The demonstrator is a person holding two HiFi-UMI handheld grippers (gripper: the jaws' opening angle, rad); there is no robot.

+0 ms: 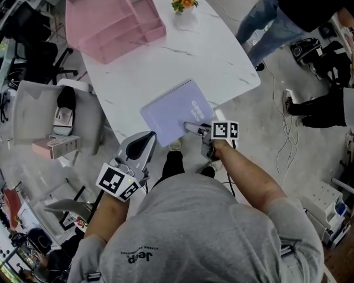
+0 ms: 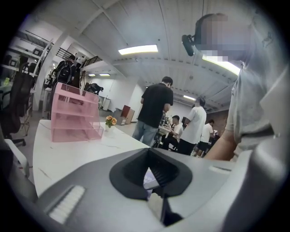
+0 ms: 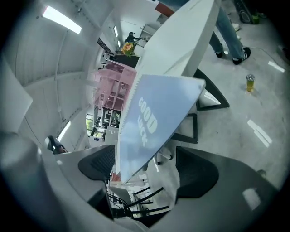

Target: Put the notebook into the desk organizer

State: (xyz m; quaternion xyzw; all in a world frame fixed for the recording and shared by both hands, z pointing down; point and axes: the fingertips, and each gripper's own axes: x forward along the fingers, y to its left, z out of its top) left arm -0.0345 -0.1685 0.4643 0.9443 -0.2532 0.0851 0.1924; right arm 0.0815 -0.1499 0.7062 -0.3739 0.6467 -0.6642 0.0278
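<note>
A lavender spiral notebook (image 1: 174,110) lies on the white marble table (image 1: 221,55), its near corner sticking out past the table's near edge. My right gripper (image 1: 191,128) reaches onto that corner. In the right gripper view the notebook (image 3: 154,118) passes between the jaws, and the right gripper (image 3: 147,170) stands open with its pads wide apart. The pink desk organizer (image 1: 113,27) stands at the table's far left corner. My left gripper (image 1: 148,138) hovers shut and empty just off the near edge, left of the notebook. From the left gripper (image 2: 154,174) the organizer (image 2: 72,115) shows far left.
A small pot of orange flowers (image 1: 184,5) stands at the far edge beside the organizer. A grey chair (image 1: 55,119) with boxes is left of the table. People (image 1: 276,27) stand to the right, with cables (image 1: 287,132) on the floor.
</note>
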